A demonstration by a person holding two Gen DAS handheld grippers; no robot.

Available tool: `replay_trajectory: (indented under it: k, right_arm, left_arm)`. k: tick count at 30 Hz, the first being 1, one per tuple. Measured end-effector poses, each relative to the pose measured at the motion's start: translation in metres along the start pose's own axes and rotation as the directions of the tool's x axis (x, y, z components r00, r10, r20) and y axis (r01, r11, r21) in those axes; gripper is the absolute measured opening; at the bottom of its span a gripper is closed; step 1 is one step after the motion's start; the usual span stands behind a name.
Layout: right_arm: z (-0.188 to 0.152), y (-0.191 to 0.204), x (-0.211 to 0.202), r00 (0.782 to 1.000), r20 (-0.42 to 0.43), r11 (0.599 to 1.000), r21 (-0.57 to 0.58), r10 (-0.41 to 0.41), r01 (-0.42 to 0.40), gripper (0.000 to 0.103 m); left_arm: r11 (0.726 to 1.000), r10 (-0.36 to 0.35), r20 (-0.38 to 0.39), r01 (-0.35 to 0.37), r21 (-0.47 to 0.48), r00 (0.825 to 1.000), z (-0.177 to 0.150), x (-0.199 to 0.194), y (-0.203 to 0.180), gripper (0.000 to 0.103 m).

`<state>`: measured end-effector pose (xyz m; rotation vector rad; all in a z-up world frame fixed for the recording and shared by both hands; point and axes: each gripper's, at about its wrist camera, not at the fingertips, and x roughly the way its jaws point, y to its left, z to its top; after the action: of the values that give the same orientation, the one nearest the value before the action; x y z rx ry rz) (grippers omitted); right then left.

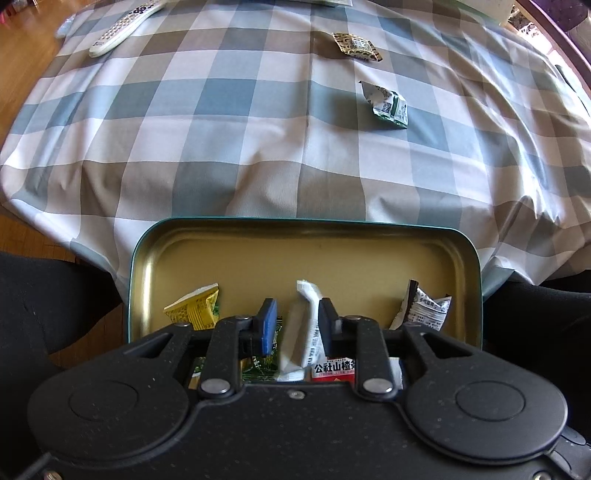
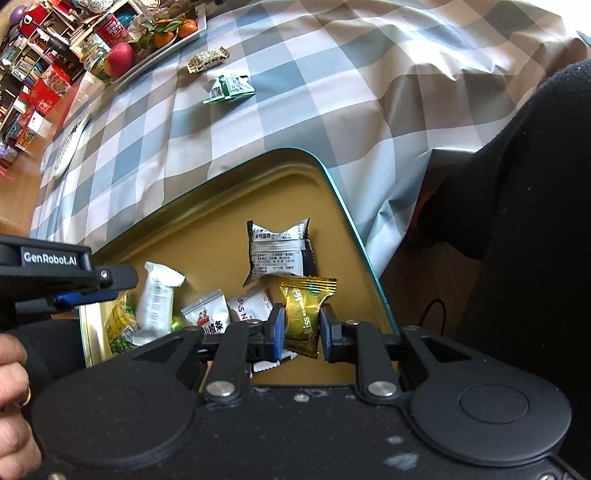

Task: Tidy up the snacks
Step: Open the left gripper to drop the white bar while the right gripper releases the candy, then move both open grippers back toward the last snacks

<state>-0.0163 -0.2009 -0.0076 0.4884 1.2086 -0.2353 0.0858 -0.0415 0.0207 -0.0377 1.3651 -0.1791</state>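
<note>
Right hand-held gripper (image 2: 300, 334) hangs over the tin's (image 2: 354, 218) right edge, jaws narrow, gold candy (image 2: 304, 314) between the pads, contact unclear. Left hand-held gripper (image 1: 294, 325) is slightly apart around a white packet (image 1: 304, 332), blurred. Far half of the tin is bare. Beyond, two wrapped snacks (image 1: 388, 107) (image 1: 356, 46) lie on open checked bench (image 1: 221, 129).

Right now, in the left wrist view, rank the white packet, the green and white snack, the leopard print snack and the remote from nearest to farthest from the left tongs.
1. White packet, between the left tongs, in the tin.
2. Green and white snack, on the cloth, right.
3. Leopard print snack, beyond it, right.
4. Remote, far left corner.
</note>
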Motion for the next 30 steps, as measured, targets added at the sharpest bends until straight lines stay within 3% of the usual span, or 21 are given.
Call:
replay_trajectory:
  k: [17,30]
  right_arm:
    - [0.002,0.007,0.002,0.999,-0.030,1.000,-0.005,0.029,-0.029,0.026]
    - [0.014,0.027,0.016,0.995,-0.087,0.997,-0.058,0.042,-0.047,0.028]
  left_arm:
    - [0.996,0.087,-0.048,-0.087,0.013,0.995,-0.006,0.000,0.012,0.035]
    - [0.999,0.052,-0.171,-0.050,0.016,0.984,0.008,0.010,0.028,0.035]
